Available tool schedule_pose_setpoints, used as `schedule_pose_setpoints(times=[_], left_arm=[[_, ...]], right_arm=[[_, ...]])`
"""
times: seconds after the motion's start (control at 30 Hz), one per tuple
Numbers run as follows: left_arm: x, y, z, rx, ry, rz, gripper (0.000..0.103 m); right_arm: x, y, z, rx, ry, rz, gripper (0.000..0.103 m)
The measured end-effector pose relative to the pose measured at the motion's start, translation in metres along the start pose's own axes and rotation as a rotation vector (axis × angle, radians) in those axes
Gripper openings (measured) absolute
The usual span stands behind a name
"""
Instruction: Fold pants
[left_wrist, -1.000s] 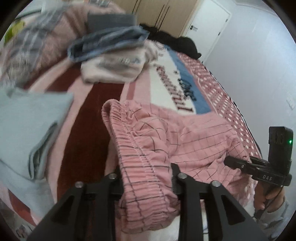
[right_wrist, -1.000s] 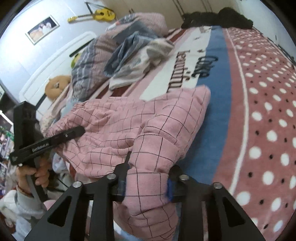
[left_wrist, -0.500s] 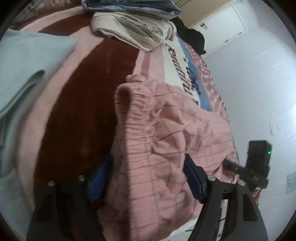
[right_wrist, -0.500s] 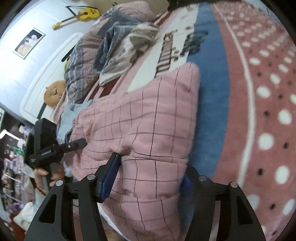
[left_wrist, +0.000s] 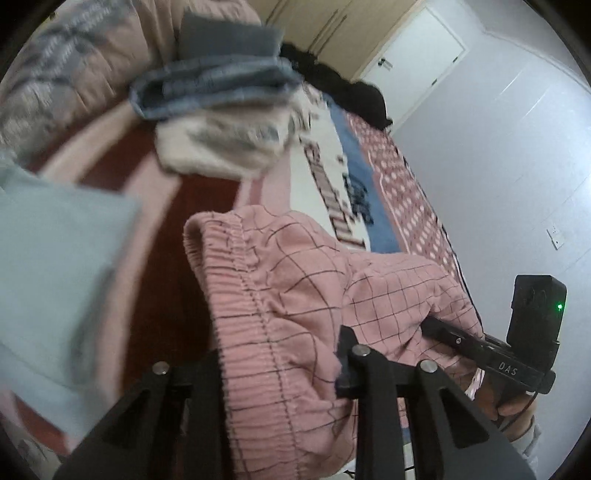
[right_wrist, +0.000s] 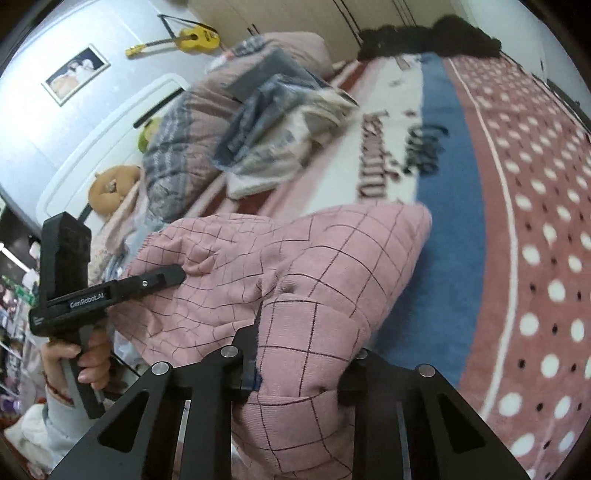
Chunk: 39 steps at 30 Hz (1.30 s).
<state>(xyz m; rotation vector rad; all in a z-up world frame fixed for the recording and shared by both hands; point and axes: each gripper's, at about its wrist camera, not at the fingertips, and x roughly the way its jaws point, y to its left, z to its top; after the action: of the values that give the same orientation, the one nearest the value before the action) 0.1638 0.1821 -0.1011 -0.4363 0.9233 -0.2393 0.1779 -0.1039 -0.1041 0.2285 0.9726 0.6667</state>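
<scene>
The pink checked pants (left_wrist: 295, 295) lie bunched at the near edge of the bed. My left gripper (left_wrist: 277, 365) is shut on their gathered elastic waistband, which bulges between the fingers. My right gripper (right_wrist: 299, 365) is shut on a folded leg end of the pants (right_wrist: 295, 269). Each gripper shows in the other's view: the right one (left_wrist: 480, 350) at the pants' right side, the left one (right_wrist: 110, 291) at their left side. The fabric hangs slack between them.
A light blue folded garment (left_wrist: 55, 266) lies to the left. A heap of denim and white clothes (left_wrist: 221, 122) sits farther up the bed, also seen in the right wrist view (right_wrist: 280, 136). Pillows and plush toys (right_wrist: 110, 184) are by the headboard. Dark clothing (right_wrist: 424, 40) lies at the far end.
Both grippers opened wider half a second ago with the cameras dipped toward the bed, then closed on the pants again and tilted back up. The pants are bunched much as before.
</scene>
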Motion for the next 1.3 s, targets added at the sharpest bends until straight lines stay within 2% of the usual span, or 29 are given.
schedule_pose_setpoints(times=[0.17,0.4,0.53,0.67,0.93,1.1,1.2,1.27,1.3], left_arm=[[-0.067,0.039,0.023,0.013,-0.089,0.105,0.022],[-0.131,0.106,0.052,0.013,-0.173,0.296,0.022],[-0.143,0.145,0.068,0.000,-0.184,0.392,0.022],[-0.143,0.184,0.079,-0.027,-0.173,0.488,0.022],[-0.115,0.253,0.087,-0.073,-0.091,0.550,0.022],[-0.102,0.283,0.079,-0.118,-0.033,0.526,0.024],[-0.100,0.291,0.071,-0.124,-0.020,0.537,0.031],[-0.100,0.295,0.066,-0.138,-0.022,0.553,0.044],[-0.102,0.297,0.063,-0.144,-0.028,0.568,0.047]], right_arm=[[0.009,0.065,0.022,-0.051,-0.041,0.048,0.018],[0.061,0.172,0.049,-0.143,-0.042,0.075,0.018],[0.096,0.215,0.057,-0.181,-0.046,0.069,0.018],[0.140,0.248,0.063,-0.180,-0.016,0.105,0.018],[0.211,0.271,0.053,-0.199,0.087,0.139,0.018],[0.245,0.264,0.041,-0.163,0.183,0.143,0.018],[0.253,0.262,0.037,-0.159,0.211,0.142,0.018],[0.257,0.263,0.035,-0.179,0.221,0.121,0.018],[0.259,0.262,0.033,-0.186,0.232,0.109,0.019]])
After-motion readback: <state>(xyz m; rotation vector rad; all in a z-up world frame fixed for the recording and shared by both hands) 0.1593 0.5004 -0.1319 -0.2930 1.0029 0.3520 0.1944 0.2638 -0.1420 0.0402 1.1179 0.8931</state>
